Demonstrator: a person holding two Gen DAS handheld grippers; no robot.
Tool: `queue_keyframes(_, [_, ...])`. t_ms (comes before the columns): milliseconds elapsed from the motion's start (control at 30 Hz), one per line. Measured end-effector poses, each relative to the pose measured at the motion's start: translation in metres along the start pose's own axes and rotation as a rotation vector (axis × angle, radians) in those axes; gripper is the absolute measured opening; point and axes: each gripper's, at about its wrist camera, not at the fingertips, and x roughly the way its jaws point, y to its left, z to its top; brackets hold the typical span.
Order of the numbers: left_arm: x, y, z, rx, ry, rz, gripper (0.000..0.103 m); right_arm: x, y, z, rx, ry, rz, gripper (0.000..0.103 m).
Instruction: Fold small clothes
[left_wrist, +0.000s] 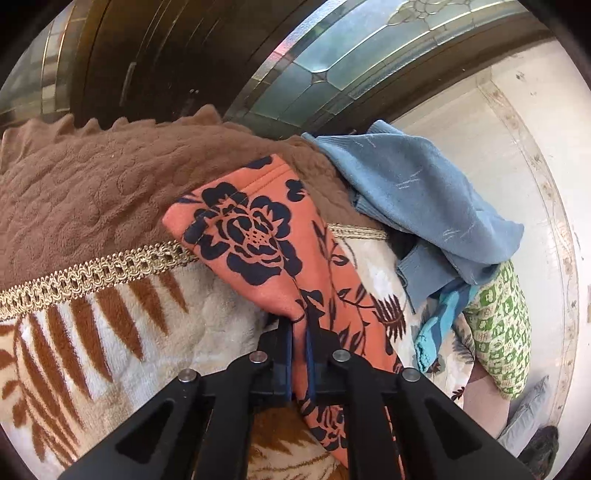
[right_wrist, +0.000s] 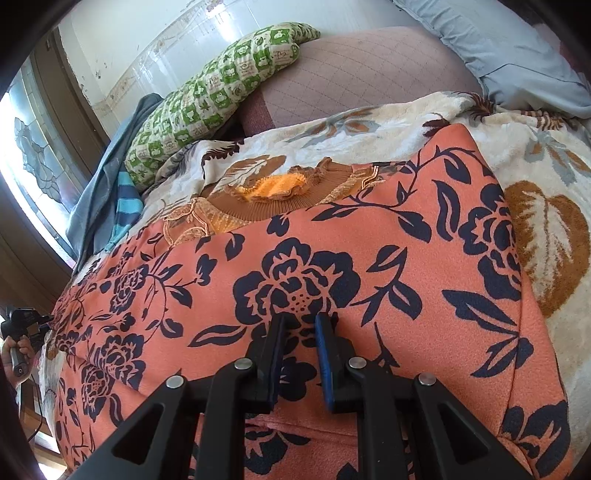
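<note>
Both claws hold one orange floral garment over a bed: the left claw is clamped shut on a folded edge, the right claw pinches a ridge of cloth midway. The crepe-like fabric spreads wide ahead of the right claw, so folding looks barely begun. Beyond it lie a ribbed brown knit (still crumpled) and a blue sweater on the plush, leaf-patterned blanket.

The garment is orange-coral with a navy print of roses and leafy vines. Under it lies a cream blanket with rust-brown leaves – its neighbour is a plain brown embossed blanket with gold braid trim. A green-and-cream checked pillow lies beside a dusty-blue sweater.
</note>
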Motion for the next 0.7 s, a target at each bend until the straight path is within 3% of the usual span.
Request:
queue_keyframes(167, [-0.034,-0.055,-0.008,0.161,-0.022,-0.066,0.005,-0.001,-0.004,0.000,0.021,-0.003,0.026,0.019])
queue_keyframes(333, [-0.069,-0.132,-0.042,0.356,-0.019,-0.128,0.005,-0.002,-0.009,-0.001,0.050,-0.008,0.059,0.019])
queue_keyframes(533, [-0.091,-0.224,-0.126,0.588,0.013,-0.221,0.005,-0.003,-0.020,-0.001,0.107,-0.014,0.127,0.019])
queue_keyframes(700, [-0.084,-0.281,-0.222,0.735,0.133,-0.272,0.005,-0.004,-0.027,-0.002,0.148,-0.021,0.179,0.019])
